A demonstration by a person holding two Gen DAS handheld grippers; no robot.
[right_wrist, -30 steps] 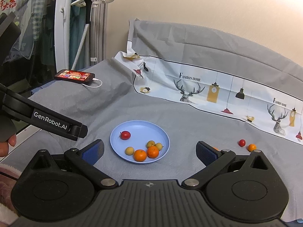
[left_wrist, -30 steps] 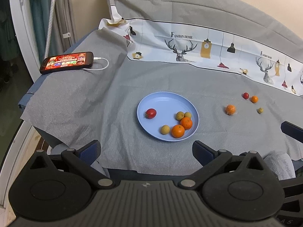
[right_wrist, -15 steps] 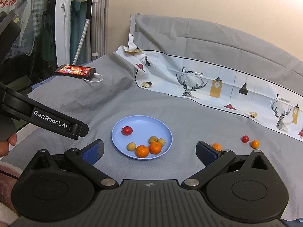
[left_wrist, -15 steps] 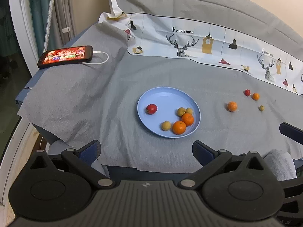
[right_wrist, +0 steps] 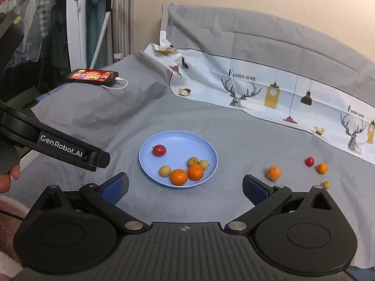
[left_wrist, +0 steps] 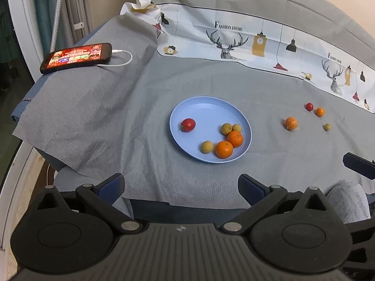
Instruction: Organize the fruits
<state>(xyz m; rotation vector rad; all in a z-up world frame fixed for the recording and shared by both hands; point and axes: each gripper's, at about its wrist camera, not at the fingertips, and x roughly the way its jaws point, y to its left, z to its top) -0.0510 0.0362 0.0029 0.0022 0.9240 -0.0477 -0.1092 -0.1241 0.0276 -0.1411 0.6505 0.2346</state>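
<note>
**Blue plate half filled, four fruits left on the cloth**

Blue plastic, round and shallow, the plate (left_wrist: 180, 114) sits mid-table on the grey cloth (left_wrist: 93, 117). It holds a red fruit (left_wrist: 188, 124) at its left side, and at its right side two oranges (left_wrist: 224, 149) touching each other with three small yellow-brown fruits (left_wrist: 207, 146) beside them.

Over the last second both views have drawn a little nearer the table, and the plate has slid slightly in each; no fruit has shifted. I take that as an approach only, with the sorting itself no further on. Four pieces lie loose to the plate's right: an orange (left_wrist: 291, 123) nearest it, then a small red fruit (left_wrist: 309, 106), a smaller orange (left_wrist: 320, 112) and a tiny yellow one (left_wrist: 327, 127).

The fruits are all near-round, so there is no long axis to line up. The red fruit on the plate shows its stem end toward the left.

The left gripper (left_wrist: 180, 185) has its jaws spread wide and holds nothing. The right gripper (right_wrist: 185, 187) is likewise wide apart and empty, and probably the handier one for the loose orange.

A lit phone (left_wrist: 76, 57) lies charging at the far left.
</note>
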